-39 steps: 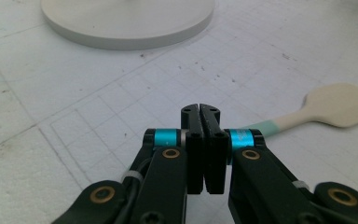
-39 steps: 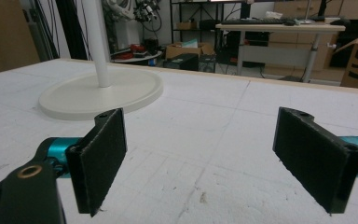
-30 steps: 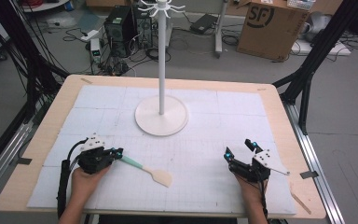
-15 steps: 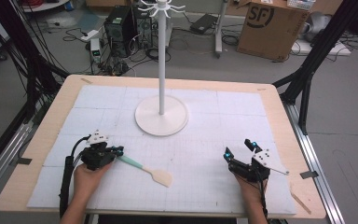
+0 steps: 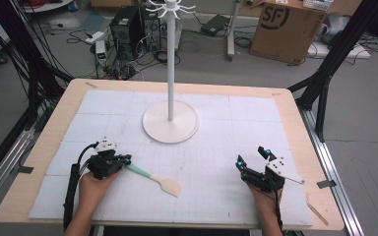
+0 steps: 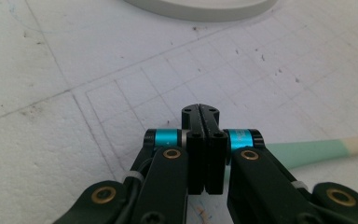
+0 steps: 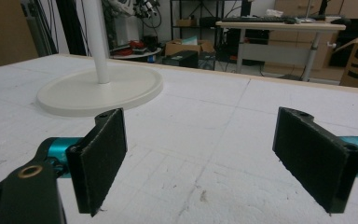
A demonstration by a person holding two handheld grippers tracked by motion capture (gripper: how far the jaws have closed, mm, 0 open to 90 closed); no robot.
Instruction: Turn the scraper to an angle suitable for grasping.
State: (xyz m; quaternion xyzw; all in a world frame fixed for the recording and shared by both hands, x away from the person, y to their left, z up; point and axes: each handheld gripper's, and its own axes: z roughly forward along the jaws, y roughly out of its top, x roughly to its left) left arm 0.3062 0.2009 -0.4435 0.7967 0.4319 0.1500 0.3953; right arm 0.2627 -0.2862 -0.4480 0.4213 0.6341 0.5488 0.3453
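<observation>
My left gripper (image 6: 200, 112) was shut beside the spatula (image 5: 158, 180), gripping nothing; it needed opening over the handle. My right gripper (image 5: 252, 156) gaped wide, empty.

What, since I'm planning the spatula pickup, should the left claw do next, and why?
Probably open the left claw and shift it sideways over the spatula handle: its jaws are shut with nothing between them, and the mint handle lies just beside them.

Black claws (image 6: 200, 140) with cyan collars and brass screws — grey plate on the right claw (image 5: 256, 164).
</observation>
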